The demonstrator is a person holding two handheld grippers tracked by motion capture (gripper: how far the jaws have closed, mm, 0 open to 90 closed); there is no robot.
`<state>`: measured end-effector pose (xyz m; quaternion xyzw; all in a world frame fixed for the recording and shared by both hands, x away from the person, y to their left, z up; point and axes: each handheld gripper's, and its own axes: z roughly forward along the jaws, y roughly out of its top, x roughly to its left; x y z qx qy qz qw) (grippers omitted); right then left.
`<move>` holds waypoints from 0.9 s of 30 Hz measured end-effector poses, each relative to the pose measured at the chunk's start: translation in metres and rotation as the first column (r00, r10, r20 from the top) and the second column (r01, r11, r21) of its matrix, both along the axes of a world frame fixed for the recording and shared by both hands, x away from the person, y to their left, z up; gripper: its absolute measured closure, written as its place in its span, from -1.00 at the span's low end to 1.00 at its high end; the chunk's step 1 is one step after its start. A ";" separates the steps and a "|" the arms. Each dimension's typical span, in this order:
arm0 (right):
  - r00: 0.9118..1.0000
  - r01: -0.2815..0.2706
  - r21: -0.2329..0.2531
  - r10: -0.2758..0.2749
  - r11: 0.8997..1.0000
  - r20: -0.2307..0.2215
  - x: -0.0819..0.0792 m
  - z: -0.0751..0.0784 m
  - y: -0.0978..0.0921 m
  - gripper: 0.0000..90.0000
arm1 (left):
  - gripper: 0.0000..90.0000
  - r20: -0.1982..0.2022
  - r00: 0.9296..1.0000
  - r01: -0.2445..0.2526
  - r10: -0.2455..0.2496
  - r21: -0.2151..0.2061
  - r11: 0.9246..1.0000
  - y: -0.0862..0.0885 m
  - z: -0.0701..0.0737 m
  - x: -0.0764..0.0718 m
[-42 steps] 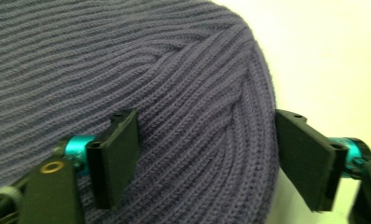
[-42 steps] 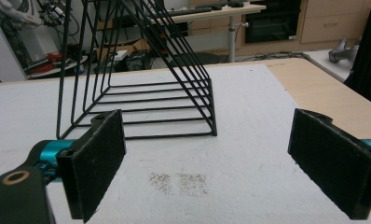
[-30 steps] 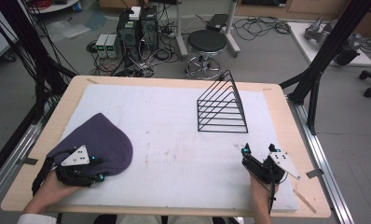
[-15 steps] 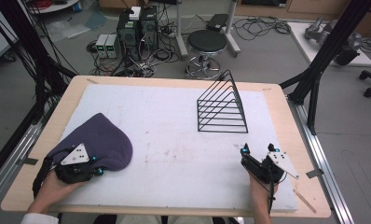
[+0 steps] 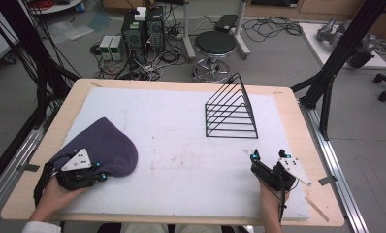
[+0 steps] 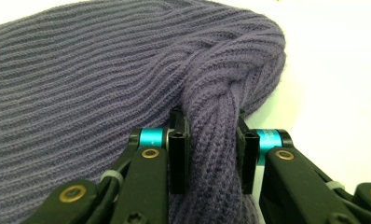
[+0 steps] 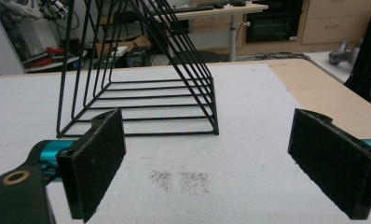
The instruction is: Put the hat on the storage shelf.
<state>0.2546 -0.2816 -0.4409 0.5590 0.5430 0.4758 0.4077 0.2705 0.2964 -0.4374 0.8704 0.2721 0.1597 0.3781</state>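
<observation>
Beanie [image 6: 104,70] edge pinched in left tool [image 6: 210,154]; right tool [image 7: 211,163] agape.

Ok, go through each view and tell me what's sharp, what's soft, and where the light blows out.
High view: even light, faint shadows, slightly soft; the hat and wire rack read clearly. Left gripper view: knit ribs crisp where the left gripper pinches the hat; the table at right is washed out white. Right gripper view: the rack is sharp, the right gripper pads near the lens softer.

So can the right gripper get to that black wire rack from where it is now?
Probably yes. The right gripper is open and points toward the wire rack, with bare white mat between them.
</observation>
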 end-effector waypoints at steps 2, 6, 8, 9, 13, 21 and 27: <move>1.000 -0.001 0.003 0.001 1.000 0.000 0.000 0.000 0.000 -0.77 | 0.62 0.006 1.000 -0.003 0.003 -0.003 1.000 0.000 0.001 0.000; 1.000 -0.001 0.003 0.001 1.000 0.000 0.000 0.000 0.000 -0.77 | 0.62 0.023 1.000 -0.020 0.021 -0.032 0.999 0.003 0.004 0.000; 1.000 -0.001 0.003 0.001 1.000 0.002 0.000 0.000 0.000 -0.77 | 0.62 0.047 0.997 -0.053 0.056 -0.061 0.997 0.005 0.007 -0.001; 1.000 -0.001 0.003 0.001 1.000 0.002 0.000 0.000 0.000 -0.77 | 0.62 0.047 0.997 -0.053 0.056 -0.061 0.997 0.005 0.007 -0.001; 1.000 -0.001 0.009 0.001 1.000 0.000 0.000 0.000 0.000 -0.77 | 0.62 0.106 0.988 -0.100 0.108 -0.081 0.992 0.006 0.014 -0.003; 1.000 -0.002 0.003 0.002 1.000 -0.003 0.000 0.000 0.000 -0.77 | 0.62 0.177 0.969 -0.151 0.171 -0.122 0.981 0.010 0.023 -0.006; 1.000 -0.003 0.007 0.003 1.000 -0.009 0.000 0.000 0.001 -0.77 | 0.62 0.206 0.959 -0.168 0.197 -0.152 0.974 0.010 0.032 -0.004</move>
